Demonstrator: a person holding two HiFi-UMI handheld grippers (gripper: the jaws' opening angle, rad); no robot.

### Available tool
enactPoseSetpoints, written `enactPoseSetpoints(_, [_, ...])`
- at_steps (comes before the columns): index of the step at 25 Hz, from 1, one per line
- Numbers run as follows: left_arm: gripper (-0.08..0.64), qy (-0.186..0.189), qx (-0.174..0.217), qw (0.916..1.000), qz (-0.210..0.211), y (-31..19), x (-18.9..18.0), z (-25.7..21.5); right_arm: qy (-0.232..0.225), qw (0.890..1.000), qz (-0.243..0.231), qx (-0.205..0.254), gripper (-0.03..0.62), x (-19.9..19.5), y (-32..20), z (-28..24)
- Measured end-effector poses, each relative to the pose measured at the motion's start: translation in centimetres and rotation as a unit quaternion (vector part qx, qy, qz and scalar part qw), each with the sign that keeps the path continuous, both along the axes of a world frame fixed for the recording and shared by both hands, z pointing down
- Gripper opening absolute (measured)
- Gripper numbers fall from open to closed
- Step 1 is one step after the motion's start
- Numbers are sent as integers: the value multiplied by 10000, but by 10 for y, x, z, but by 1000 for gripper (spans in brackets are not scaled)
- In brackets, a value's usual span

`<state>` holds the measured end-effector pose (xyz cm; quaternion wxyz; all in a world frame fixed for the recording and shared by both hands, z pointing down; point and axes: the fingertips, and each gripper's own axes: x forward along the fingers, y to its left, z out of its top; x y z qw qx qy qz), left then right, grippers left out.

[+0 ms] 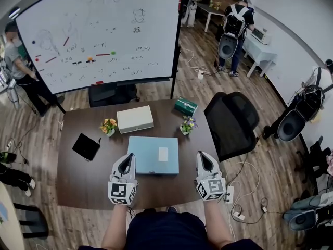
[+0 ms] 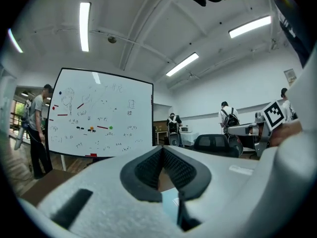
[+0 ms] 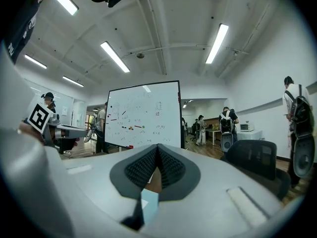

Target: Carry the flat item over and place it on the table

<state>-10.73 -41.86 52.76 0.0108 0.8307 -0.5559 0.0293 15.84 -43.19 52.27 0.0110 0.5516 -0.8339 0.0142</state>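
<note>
A flat light-blue box [image 1: 153, 154] with a small white label lies on the dark brown table [image 1: 78, 184], near its front middle. My left gripper [image 1: 126, 160] hovers just off the box's left front corner, and my right gripper [image 1: 204, 158] off its right front corner. Neither touches the box. In the left gripper view the left gripper [image 2: 162, 148] has its dark pads meeting at the tip, with nothing between them. The right gripper [image 3: 157, 147] looks the same in its own view. A sliver of the blue box [image 2: 171, 207] shows below the left jaws.
Behind the blue box on the table are a white box [image 1: 135, 119], a green box [image 1: 186, 106], two small flower pots [image 1: 109, 126] [image 1: 188, 124] and a black pad [image 1: 86, 146]. A black office chair [image 1: 231, 121] stands at the right edge. A whiteboard [image 1: 104, 33] and people stand beyond.
</note>
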Motion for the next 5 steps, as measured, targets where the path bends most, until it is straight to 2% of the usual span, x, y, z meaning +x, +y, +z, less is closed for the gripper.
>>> enactPoseSetpoints(5, [-5, -120, -20, 9998, -149, 4, -9, 3, 22, 10000, -72, -8, 11, -6, -1, 1])
